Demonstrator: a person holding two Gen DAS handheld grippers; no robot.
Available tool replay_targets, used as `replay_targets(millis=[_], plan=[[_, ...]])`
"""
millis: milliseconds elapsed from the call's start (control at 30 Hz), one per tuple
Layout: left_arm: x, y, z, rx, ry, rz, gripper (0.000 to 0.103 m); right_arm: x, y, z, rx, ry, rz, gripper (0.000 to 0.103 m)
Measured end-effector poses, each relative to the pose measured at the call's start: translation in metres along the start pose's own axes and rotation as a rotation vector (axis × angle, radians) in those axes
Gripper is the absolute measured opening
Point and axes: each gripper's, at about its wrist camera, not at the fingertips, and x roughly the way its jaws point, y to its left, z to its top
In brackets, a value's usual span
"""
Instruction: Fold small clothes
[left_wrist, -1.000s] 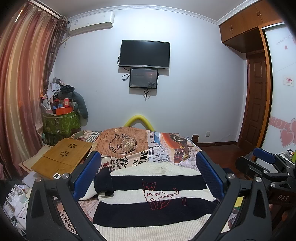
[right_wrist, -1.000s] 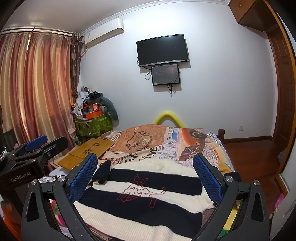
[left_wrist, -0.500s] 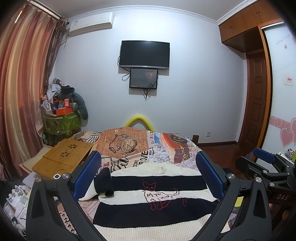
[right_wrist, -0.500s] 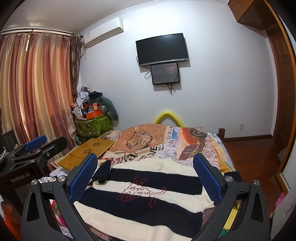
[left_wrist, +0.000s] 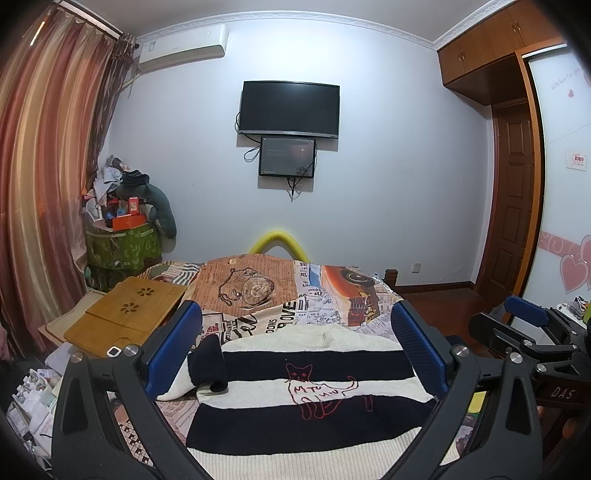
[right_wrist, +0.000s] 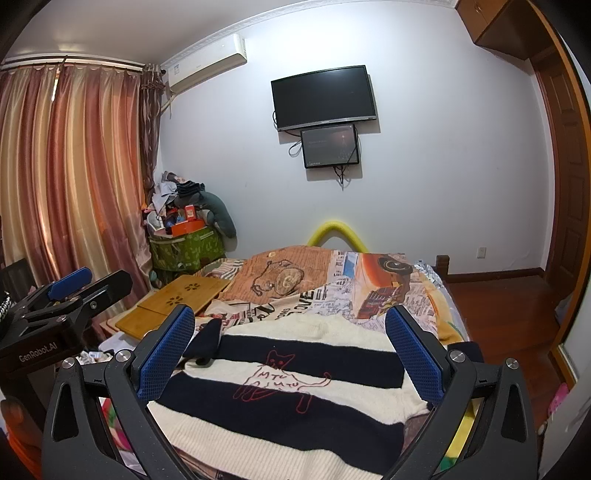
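Note:
A cream and navy striped sweater (left_wrist: 295, 413) with a red cat outline lies spread flat on the bed; it also shows in the right wrist view (right_wrist: 295, 406). Its left sleeve (left_wrist: 207, 365) is folded in over the body. My left gripper (left_wrist: 295, 347) is open and empty, held above the sweater's near part. My right gripper (right_wrist: 291, 347) is open and empty, also above the sweater. Each gripper shows at the edge of the other's view: the right one (left_wrist: 535, 332) and the left one (right_wrist: 70, 288).
The bed (left_wrist: 332, 295) has a newspaper-print cover. A bamboo lap tray (left_wrist: 129, 314) lies at the bed's left edge. Clutter is piled on a green box (left_wrist: 125, 243) by the curtain. A TV (left_wrist: 290, 109) hangs on the far wall. Wood floor (right_wrist: 509, 317) lies to the right.

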Motion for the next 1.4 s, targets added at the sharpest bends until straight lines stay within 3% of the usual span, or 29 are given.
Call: replay_targets(millis=[300,600,767,1000,1133,1233,1300,1400], plan=[[0.012,0.002,0.0,0.014,0.004,0.015,0.103,0.01,-0.001,0.001,-0.003,0.02,-0.009,0.102],[0.091,0.015,0.005,0.036,0.103,0.028,0.103,0.056,-0.019,0.002,-0.014,0.072,-0.021,0.102],[0.161,0.032,0.003,0.043,0.202,0.042,0.103,0.09,-0.036,0.001,-0.013,0.114,-0.027,0.102],[0.273,0.057,-0.01,0.078,0.413,0.026,0.103,0.155,-0.066,-0.006,-0.042,0.225,-0.081,0.102],[0.326,0.067,-0.03,0.127,0.503,0.066,0.103,0.2,-0.086,-0.02,-0.047,0.357,-0.078,0.102],[0.366,0.073,-0.053,0.16,0.591,0.053,0.103,0.229,-0.102,-0.03,-0.043,0.448,-0.067,0.101],[0.392,0.077,-0.071,0.18,0.667,0.041,0.103,0.251,-0.113,-0.036,-0.027,0.521,-0.055,0.09],[0.419,0.085,-0.092,0.178,0.75,0.017,0.101,0.276,-0.122,-0.047,-0.01,0.607,-0.031,0.084]])
